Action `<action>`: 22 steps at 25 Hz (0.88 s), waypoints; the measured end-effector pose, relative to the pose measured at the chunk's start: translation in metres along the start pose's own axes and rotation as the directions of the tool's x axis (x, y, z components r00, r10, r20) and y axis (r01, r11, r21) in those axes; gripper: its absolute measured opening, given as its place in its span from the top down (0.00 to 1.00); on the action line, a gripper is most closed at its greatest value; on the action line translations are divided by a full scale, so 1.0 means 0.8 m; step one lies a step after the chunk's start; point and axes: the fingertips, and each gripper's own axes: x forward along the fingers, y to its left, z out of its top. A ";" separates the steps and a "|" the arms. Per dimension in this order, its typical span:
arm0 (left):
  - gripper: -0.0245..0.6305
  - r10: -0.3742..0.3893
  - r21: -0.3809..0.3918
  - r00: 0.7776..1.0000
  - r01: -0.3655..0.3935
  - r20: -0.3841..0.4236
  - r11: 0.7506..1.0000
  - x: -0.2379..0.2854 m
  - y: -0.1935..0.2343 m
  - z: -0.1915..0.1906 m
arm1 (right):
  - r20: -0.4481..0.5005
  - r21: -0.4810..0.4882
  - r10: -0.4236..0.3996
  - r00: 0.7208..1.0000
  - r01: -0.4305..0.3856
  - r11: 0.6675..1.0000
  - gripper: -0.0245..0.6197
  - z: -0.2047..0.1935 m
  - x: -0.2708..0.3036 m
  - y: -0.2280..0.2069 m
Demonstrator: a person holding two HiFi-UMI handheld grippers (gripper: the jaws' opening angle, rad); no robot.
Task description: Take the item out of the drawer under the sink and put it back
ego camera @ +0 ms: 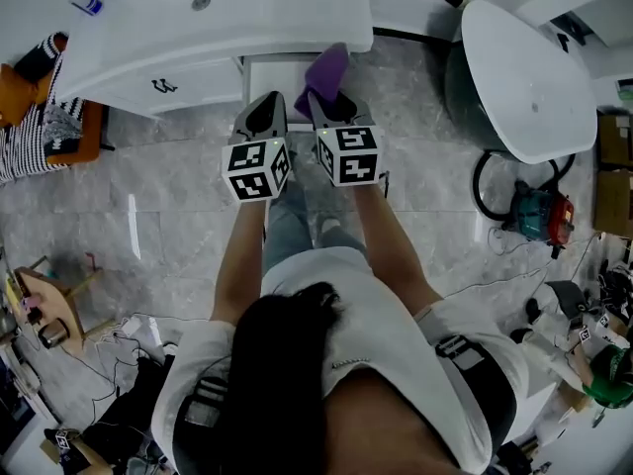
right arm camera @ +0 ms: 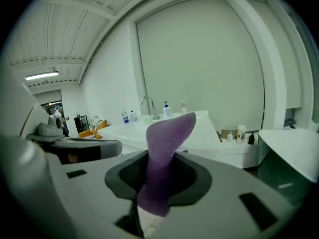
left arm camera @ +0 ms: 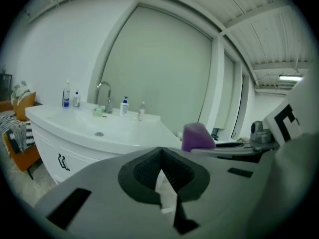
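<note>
A soft purple item [right arm camera: 168, 144] stands up from between the jaws of my right gripper [right arm camera: 158, 185], which is shut on its lower end. In the head view the purple item [ego camera: 327, 68] pokes out ahead of the right gripper [ego camera: 323, 104], above a white drawer [ego camera: 275, 71] pulled out under the sink counter [ego camera: 247, 18]. My left gripper [ego camera: 265, 109] is held close beside it on the left. The left gripper [left arm camera: 160, 156] has its jaw tips together with nothing between them, and the purple item [left arm camera: 197, 136] shows to its right.
The white vanity [left arm camera: 94, 136] carries a faucet [left arm camera: 103, 94] and small bottles [left arm camera: 66, 94]. A white bathtub [ego camera: 529, 72] stands at the right, with a teal and red machine [ego camera: 541, 216] and hose below it. An orange chair [ego camera: 69, 132] with striped cloth sits at the left.
</note>
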 end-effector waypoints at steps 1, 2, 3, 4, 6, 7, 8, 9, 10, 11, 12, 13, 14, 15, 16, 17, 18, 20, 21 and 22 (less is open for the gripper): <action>0.96 0.009 -0.001 1.000 -0.009 0.003 1.000 -0.005 -0.007 -0.001 | 0.010 -0.006 0.004 1.000 -0.004 1.000 0.78 0.003 -0.010 0.000; 0.96 0.017 -0.005 1.000 -0.017 0.006 1.000 -0.010 -0.014 -0.002 | 0.020 -0.010 0.007 1.000 -0.007 1.000 0.78 0.006 -0.020 0.000; 0.96 0.022 -0.008 1.000 -0.022 0.010 1.000 -0.016 -0.021 -0.002 | 0.030 -0.014 0.012 0.999 -0.011 1.000 0.78 0.008 -0.030 0.001; 0.96 0.026 -0.006 1.000 -0.026 0.013 1.000 -0.023 -0.029 -0.003 | 0.040 -0.016 0.016 0.999 -0.016 1.000 0.78 0.010 -0.040 0.002; 0.96 0.036 0.008 0.999 -0.036 0.021 0.999 -0.035 -0.044 -0.004 | 0.062 -0.025 0.027 0.998 -0.026 0.999 0.78 0.013 -0.058 0.002; 0.96 0.042 0.015 0.999 -0.042 0.025 0.999 -0.040 -0.050 -0.003 | 0.070 -0.031 0.034 0.997 -0.032 0.999 0.78 0.016 -0.065 0.003; 0.96 0.049 0.020 0.998 -0.050 0.030 0.999 -0.045 -0.056 -0.003 | 0.075 -0.038 0.042 0.996 -0.039 0.999 0.78 0.017 -0.072 0.003; 0.96 0.057 0.023 0.998 -0.058 0.034 0.998 -0.050 -0.061 -0.002 | 0.077 -0.044 0.050 0.996 -0.047 0.998 0.78 0.017 -0.078 0.004; 0.96 0.065 0.024 0.997 -0.066 0.038 0.998 -0.054 -0.066 -0.002 | 0.074 -0.050 0.057 0.996 -0.054 0.997 0.78 0.015 -0.084 0.004; 0.96 0.074 0.024 0.996 -0.075 0.040 0.997 -0.058 -0.071 -0.003 | 0.069 -0.052 0.062 0.996 -0.059 0.997 0.78 0.012 -0.089 0.004; 0.96 0.080 0.022 0.996 -0.081 0.040 0.996 -0.062 -0.077 -0.004 | 0.062 -0.051 0.066 0.996 -0.062 0.997 0.78 0.008 -0.095 0.002; 0.96 0.084 0.020 0.996 -0.085 0.040 0.996 -0.067 -0.082 -0.006 | 0.057 -0.046 0.067 0.996 -0.065 0.997 0.78 0.005 -0.101 0.001; 0.96 0.086 0.019 0.996 -0.087 0.039 0.996 -0.071 -0.086 -0.007 | 0.057 -0.041 0.069 0.996 -0.067 0.997 0.78 0.004 -0.106 0.001; 0.96 0.087 0.022 0.995 -0.088 0.040 0.996 -0.074 -0.089 -0.006 | 0.062 -0.039 0.072 0.995 -0.069 0.997 0.78 0.005 -0.110 0.001; 0.96 0.088 0.024 0.995 -0.089 0.042 0.996 -0.076 -0.091 -0.005 | 0.070 -0.040 0.074 0.995 -0.071 0.997 0.78 0.009 -0.113 0.003; 0.96 0.089 0.026 0.995 -0.091 0.044 0.996 -0.079 -0.093 -0.004 | 0.077 -0.043 0.076 0.994 -0.073 0.996 0.78 0.012 -0.117 0.004; 0.96 0.090 0.026 0.995 -0.091 0.045 0.996 -0.081 -0.095 -0.004 | 0.083 -0.046 0.078 0.994 -0.074 0.996 0.78 0.014 -0.121 0.005; 0.96 0.091 0.028 0.995 -0.093 0.047 0.995 -0.087 -0.101 -0.004 | 0.096 -0.054 0.082 0.992 -0.077 0.996 0.78 0.018 -0.131 0.008; 0.96 0.092 0.029 0.994 -0.094 0.050 0.995 -0.090 -0.103 -0.003 | 0.103 -0.059 0.084 0.991 -0.078 0.995 0.78 0.021 -0.136 0.010; 0.96 0.093 0.030 0.994 -0.095 0.053 0.995 -0.093 -0.104 -0.001 | 0.111 -0.064 0.087 0.990 -0.080 0.995 0.78 0.024 -0.141 0.013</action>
